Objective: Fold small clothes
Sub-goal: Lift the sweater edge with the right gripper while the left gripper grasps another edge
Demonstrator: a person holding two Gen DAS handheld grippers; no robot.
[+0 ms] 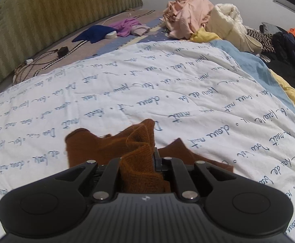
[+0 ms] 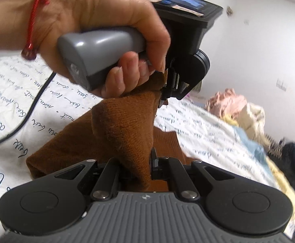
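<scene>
We have a small brown knit garment (image 1: 139,151) pinched in both tools, lifted just above the white script-print quilt (image 1: 167,85) on the bed. Left tool (image 1: 145,162): jaws closed down on a bunched fold of the knit, fabric crammed between them. Right tool (image 2: 147,162): jaws also clamped on a fold of the same garment, with the cloth draping off towards the quilt. In the right wrist view we also see the left hand (image 2: 98,30) gripping the other tool's handle, that tool biting a top corner of the garment (image 2: 123,125).

Handling, as we judge it: light, soft, floppy, a bit stretchy and fuzzy. It won't hold shape, sags between grips, and grips well rather than slipping. Not fragile, though the knit could snag or stretch if pulled hard. Best holds look like the corners or ribbed edge, thin layers only; bunched wads make folds uneven. Unfolded laundry pile (image 1: 190,16) sits well beyond the garment, at the far end of the quilt.
</scene>
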